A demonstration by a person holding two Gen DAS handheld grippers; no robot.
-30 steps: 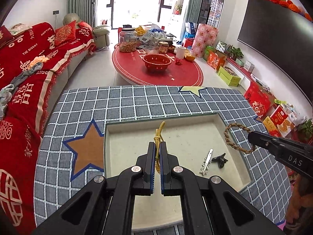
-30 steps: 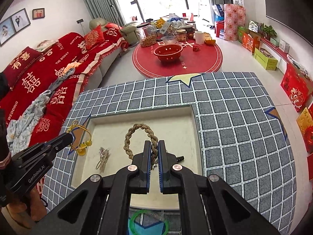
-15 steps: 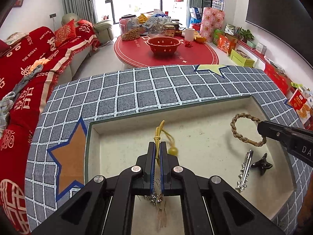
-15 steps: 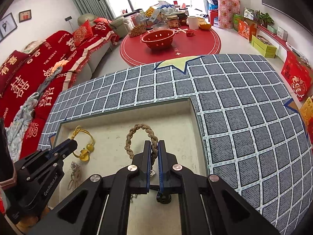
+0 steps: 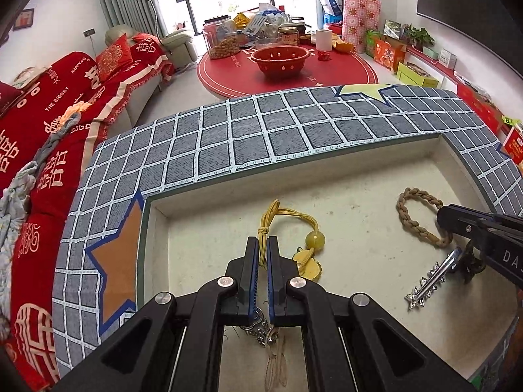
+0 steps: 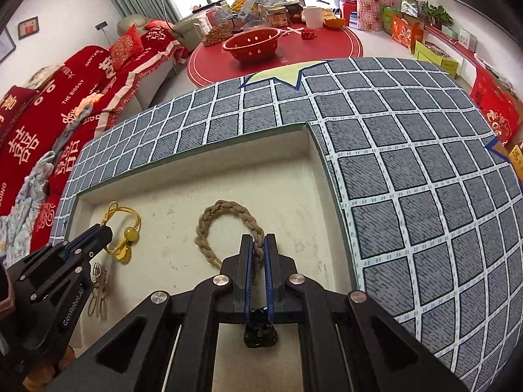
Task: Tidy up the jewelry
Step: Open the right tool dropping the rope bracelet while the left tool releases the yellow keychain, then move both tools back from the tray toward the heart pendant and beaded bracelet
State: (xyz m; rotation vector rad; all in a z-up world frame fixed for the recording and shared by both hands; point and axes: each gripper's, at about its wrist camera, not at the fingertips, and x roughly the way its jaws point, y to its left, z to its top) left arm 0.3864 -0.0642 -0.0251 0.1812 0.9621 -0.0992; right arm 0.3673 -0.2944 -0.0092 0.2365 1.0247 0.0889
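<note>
Both pieces look ready to set down in the tray (image 5: 343,176): I'd lower until they lie flat, then let go. The left gripper (image 5: 262,261) is clamped on the yellow cord (image 5: 295,220), the right gripper (image 6: 258,261) on the braid (image 6: 228,207); both point steeply down, low over the tray floor.

On my left tongs (image 6: 101,236) the side reads "GenRobot.AI". My right tongs (image 5: 441,217) show "DA", the rest cut off. Far left of both, the red sofa cover (image 5: 59,98) says "THE BIGDAY".
</note>
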